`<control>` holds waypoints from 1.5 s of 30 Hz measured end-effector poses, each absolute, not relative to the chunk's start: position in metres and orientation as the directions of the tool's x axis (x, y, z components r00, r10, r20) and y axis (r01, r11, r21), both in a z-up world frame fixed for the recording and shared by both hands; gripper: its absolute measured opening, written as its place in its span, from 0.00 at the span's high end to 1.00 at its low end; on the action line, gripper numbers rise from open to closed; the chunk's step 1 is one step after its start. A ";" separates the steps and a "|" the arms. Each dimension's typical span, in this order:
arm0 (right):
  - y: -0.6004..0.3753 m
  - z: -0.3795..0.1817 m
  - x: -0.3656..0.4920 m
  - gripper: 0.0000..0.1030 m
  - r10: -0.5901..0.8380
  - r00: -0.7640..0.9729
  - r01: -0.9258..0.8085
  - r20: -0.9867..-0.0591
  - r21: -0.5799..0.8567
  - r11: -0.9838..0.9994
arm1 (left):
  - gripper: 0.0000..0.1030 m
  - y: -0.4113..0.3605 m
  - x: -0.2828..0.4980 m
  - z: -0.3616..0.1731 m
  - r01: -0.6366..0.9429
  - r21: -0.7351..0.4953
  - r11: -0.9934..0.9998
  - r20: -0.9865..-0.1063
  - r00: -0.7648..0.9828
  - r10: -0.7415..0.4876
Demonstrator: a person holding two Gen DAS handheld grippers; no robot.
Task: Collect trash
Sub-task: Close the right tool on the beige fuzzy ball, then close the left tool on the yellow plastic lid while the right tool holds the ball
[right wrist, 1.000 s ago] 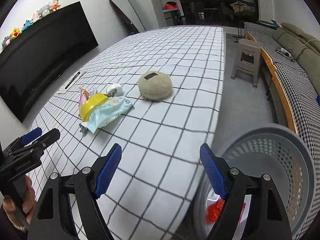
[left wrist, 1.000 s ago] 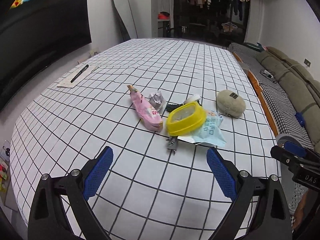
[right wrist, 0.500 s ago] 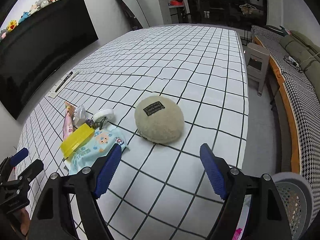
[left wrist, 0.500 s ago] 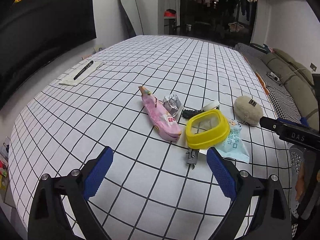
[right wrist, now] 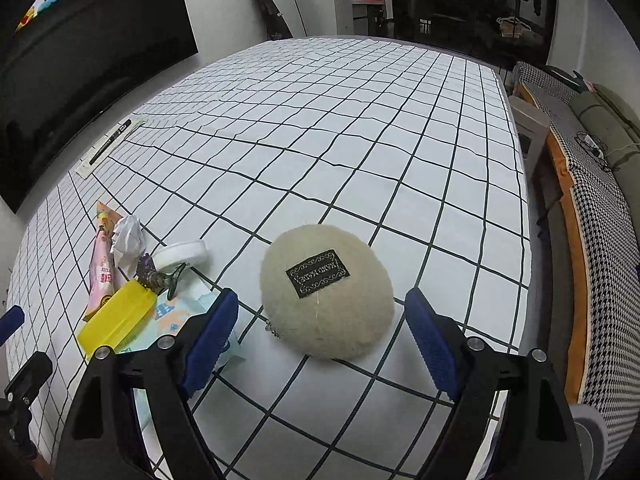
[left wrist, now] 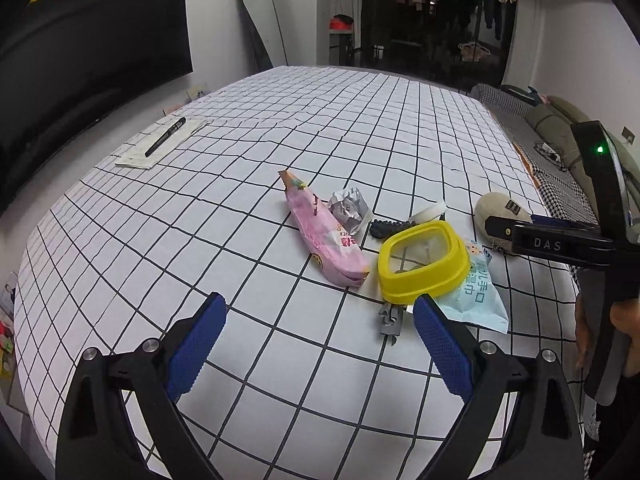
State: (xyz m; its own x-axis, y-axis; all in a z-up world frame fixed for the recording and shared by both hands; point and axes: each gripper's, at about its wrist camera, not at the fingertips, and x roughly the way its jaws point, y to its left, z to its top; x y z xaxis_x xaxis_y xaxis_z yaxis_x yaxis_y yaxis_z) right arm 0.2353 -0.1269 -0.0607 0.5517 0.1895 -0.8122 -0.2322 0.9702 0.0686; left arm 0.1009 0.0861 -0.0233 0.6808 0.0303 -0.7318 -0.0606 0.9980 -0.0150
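Pink snack wrapper lying lengthwise just ahead of spread, empty left gripper; right gripper, likewise spread, straddling beige pouch.

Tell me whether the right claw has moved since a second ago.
Yes. The right claw has swung left, from over the table edge and laundry basket to over the table; the beige fuzzy pouch now sits between its open fingers.

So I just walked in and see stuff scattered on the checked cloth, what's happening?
A person holds two open, empty hand-held grippers. The right hand-held gripper points at the beige pouch. The left hand-held gripper faces the pink wrapper, yellow lid and crumpled foil. Nothing is grasped.
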 end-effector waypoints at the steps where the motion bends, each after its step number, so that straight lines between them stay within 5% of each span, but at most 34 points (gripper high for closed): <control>1: -0.127 -0.061 0.238 0.21 0.190 0.548 -0.232 -0.815 0.070 0.970 | 0.10 0.087 0.101 -0.024 -0.061 -0.017 0.998 -0.733 0.680 0.029; 11: -0.125 -0.064 0.245 0.23 0.194 0.554 -0.222 -0.810 0.081 0.972 | 0.10 0.092 0.102 -0.023 -0.079 -0.017 0.997 -0.735 0.677 0.041; 13: -0.124 -0.064 0.244 0.40 0.188 0.547 -0.226 -0.816 0.073 0.971 | 0.10 0.091 0.103 -0.024 -0.078 -0.017 0.997 -0.736 0.676 0.040; 45: -0.171 -0.040 0.105 0.41 0.260 0.609 -0.138 -0.749 0.223 0.965 | 0.10 0.039 0.163 -0.032 0.023 -0.060 0.998 -0.779 0.624 -0.061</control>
State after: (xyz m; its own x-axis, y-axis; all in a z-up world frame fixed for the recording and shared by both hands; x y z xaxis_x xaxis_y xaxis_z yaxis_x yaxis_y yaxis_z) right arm 0.1053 -0.1705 -0.0403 0.6092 0.2602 -0.7491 -0.1383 0.9650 0.2228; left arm 0.1631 0.0389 -0.0318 0.6244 -0.0609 -0.7788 0.0226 0.9979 -0.0600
